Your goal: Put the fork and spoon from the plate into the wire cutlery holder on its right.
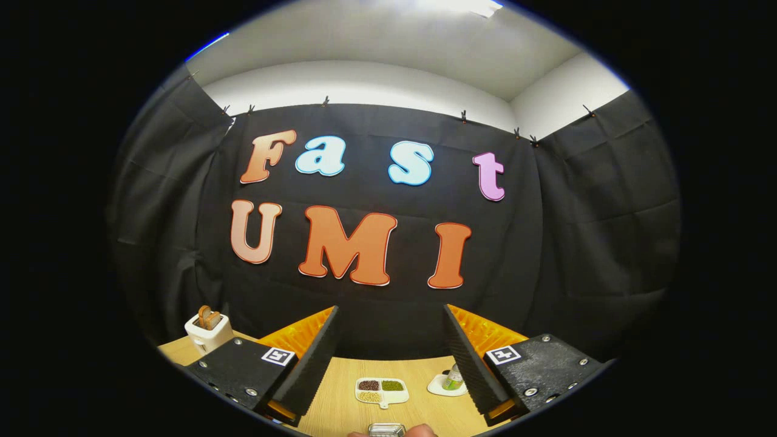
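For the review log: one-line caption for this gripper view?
Open gripper raised above wooden table, fingers framing a sectioned dish; toaster beyond.

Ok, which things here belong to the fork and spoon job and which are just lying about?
Job: the claw, open, holding nothing.
Lying about: toaster, three-part dish, small bottle; the metal item nearest the claw is too cut off to tell.

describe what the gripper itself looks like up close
The gripper has two wedge-shaped fingers with ribbed inner faces and waffle-textured outer sides. Each sits on a flat mounting block with shiny screws and a square black-and-white marker tag. No cables visible.
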`<action>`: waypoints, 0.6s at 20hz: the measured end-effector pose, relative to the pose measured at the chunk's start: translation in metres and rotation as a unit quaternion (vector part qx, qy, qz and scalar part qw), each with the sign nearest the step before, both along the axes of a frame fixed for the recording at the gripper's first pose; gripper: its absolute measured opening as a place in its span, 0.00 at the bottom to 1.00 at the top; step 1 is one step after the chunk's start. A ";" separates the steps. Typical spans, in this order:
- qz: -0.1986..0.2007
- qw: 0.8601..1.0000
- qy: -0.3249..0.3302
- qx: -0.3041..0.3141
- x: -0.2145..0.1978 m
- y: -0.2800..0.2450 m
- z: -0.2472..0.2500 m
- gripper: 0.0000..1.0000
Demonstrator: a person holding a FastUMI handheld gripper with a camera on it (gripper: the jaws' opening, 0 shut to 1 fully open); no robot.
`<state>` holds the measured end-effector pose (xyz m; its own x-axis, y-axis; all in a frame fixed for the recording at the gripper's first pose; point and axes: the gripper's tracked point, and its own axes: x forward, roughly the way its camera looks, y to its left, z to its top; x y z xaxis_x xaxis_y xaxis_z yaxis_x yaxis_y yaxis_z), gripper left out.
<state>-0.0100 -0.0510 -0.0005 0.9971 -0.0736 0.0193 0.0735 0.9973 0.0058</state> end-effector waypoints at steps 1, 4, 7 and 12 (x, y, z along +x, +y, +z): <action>0.001 1.000 0.000 0.001 -0.001 -0.001 0.000 0.98; 0.013 1.000 0.001 0.009 -0.002 0.005 0.001 0.98; 0.036 0.999 0.009 0.015 -0.004 0.021 -0.005 0.98; 0.086 0.995 0.041 0.013 -0.014 0.058 -0.029 0.99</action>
